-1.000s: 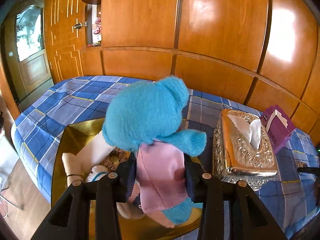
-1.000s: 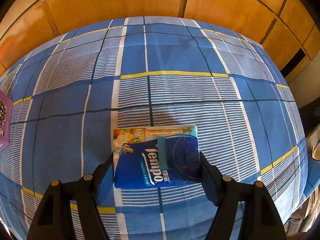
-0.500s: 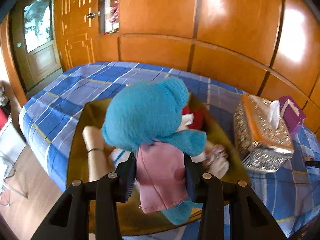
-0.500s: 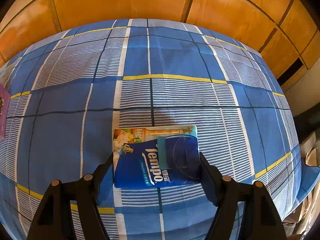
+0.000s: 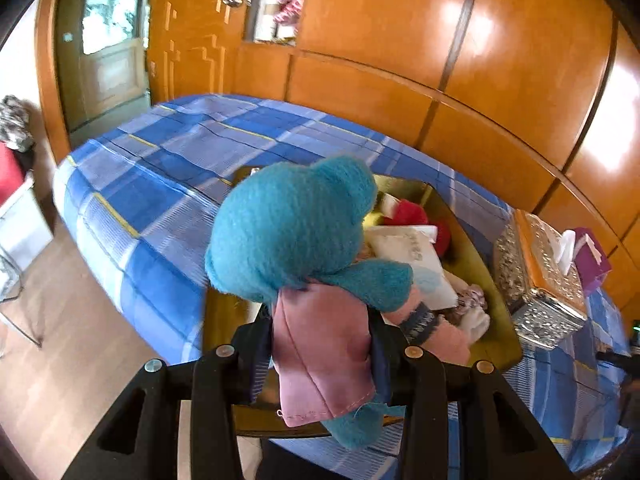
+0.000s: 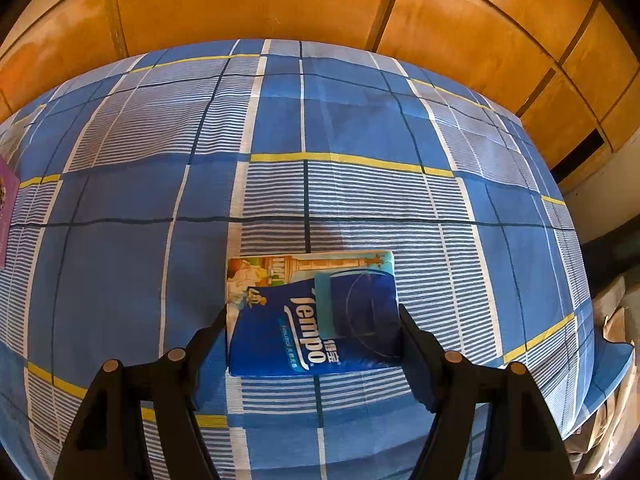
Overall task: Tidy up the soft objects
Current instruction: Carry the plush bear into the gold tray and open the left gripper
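Note:
My left gripper (image 5: 320, 354) is shut on a teal plush toy (image 5: 294, 228) with a pink cloth body, held above the near end of a gold tray (image 5: 494, 316) on the bed. The tray holds several soft items, among them a white packet (image 5: 416, 258), something red (image 5: 408, 214) and a pale doll. My right gripper (image 6: 314, 340) is shut on a blue Tempo tissue pack (image 6: 312, 314), held over the blue checked bedspread (image 6: 320, 112).
A silver tissue box (image 5: 538, 282) and a purple tissue pack (image 5: 592, 258) sit right of the tray. Wooden wall panels (image 5: 400, 32) run behind the bed. The bed edge and floor (image 5: 60, 360) lie to the left; a door (image 5: 108, 40) is at far left.
The left gripper with the plush toy has drawn back and left, so the tray now sits farther ahead and right. The right gripper with the tissue pack has barely moved.

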Available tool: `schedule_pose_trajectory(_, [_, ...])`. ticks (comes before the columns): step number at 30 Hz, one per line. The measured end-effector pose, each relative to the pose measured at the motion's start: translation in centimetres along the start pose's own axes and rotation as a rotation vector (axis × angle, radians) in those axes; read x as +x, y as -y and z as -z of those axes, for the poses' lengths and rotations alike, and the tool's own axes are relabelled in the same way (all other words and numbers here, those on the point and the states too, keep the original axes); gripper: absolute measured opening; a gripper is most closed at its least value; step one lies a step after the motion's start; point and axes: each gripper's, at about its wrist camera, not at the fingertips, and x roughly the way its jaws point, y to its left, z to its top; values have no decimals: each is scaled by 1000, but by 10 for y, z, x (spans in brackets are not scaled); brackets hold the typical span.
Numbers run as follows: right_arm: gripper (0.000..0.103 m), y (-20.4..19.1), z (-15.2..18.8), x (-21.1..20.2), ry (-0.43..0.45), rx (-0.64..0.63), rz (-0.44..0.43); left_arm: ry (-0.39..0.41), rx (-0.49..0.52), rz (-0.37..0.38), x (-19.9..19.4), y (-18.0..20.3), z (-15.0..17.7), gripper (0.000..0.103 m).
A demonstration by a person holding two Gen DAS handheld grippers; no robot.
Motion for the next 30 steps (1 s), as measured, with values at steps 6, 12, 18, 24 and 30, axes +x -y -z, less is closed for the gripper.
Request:
schedule_pose_trajectory(6, [74, -1, 1, -2, 2, -5, 5, -35, 13, 64, 29, 26, -14, 42])
schedule_pose_trajectory(12, [74, -1, 1, -4, 1, -4, 5, -42, 79, 37, 63, 48, -40, 47])
schedule_pose_trajectory(18, [74, -1, 2, -4, 2, -8, 10, -141, -16, 30, 112, 36, -59, 56])
schedule_pose_trajectory(24, [74, -1, 1, -4, 2, -8, 10, -139, -9, -43, 117, 30, -56, 81])
schedule_pose_trajectory(30, [74, -1, 1, -4, 2, -9, 10, -48, 61, -99, 82, 32, -45, 91])
